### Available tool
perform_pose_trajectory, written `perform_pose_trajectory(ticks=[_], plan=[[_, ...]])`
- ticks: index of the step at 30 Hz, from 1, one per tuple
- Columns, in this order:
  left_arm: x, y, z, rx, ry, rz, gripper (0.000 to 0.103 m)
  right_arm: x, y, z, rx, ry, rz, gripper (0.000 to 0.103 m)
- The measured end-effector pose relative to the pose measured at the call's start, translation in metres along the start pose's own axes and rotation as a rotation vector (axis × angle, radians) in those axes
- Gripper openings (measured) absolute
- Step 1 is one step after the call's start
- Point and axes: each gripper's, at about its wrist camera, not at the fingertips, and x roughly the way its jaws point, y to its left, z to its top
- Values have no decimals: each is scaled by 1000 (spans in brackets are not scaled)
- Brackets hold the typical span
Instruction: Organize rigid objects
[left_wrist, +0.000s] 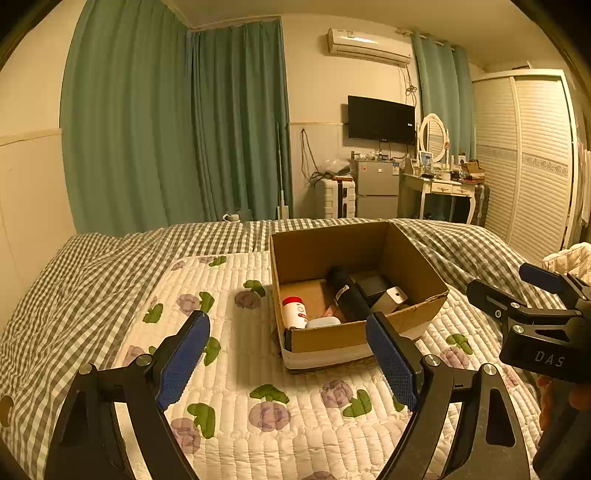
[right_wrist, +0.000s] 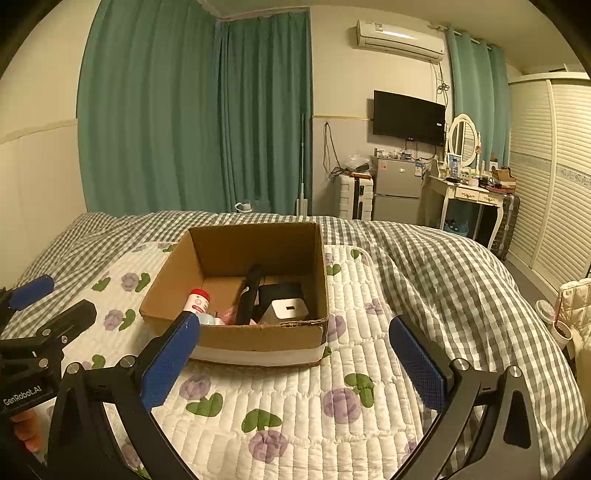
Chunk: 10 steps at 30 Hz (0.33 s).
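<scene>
Left wrist view: cardboard box (left_wrist: 354, 291) sits on the floral quilt (left_wrist: 236, 369), on the bed, just past the fingertips. Inside: white bottle with red cap (left_wrist: 294, 312) at the near-left corner, long black cylinder (left_wrist: 347, 295) leaning across the middle, dark block (left_wrist: 371, 284) and a silver-grey cube (left_wrist: 391, 298) to its right, a pale flat item (left_wrist: 322, 322) against the near wall.

Handling guess: all stiff and light to medium. Bottle is smooth and round, so it may slip; grip across the body below the cap. Cylinder likely the heaviest; take it mid-length. Cube has flat faces, easy pinch. Box walls are thin card and flex; the quilt underneath is soft, so the box may rock.

Left gripper (left_wrist: 288, 356) is spread wide, holding nothing, hovering over the quilt short of the box. Right gripper (right_wrist: 295, 358) likewise released and empty, near the box front.
</scene>
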Motion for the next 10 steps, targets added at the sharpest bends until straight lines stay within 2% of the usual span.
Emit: perform_pose_trajectory(ticks=[10], plan=[[0,-2,-4,7,2,-6,89,0,0,-1,-4,5,1,103]])
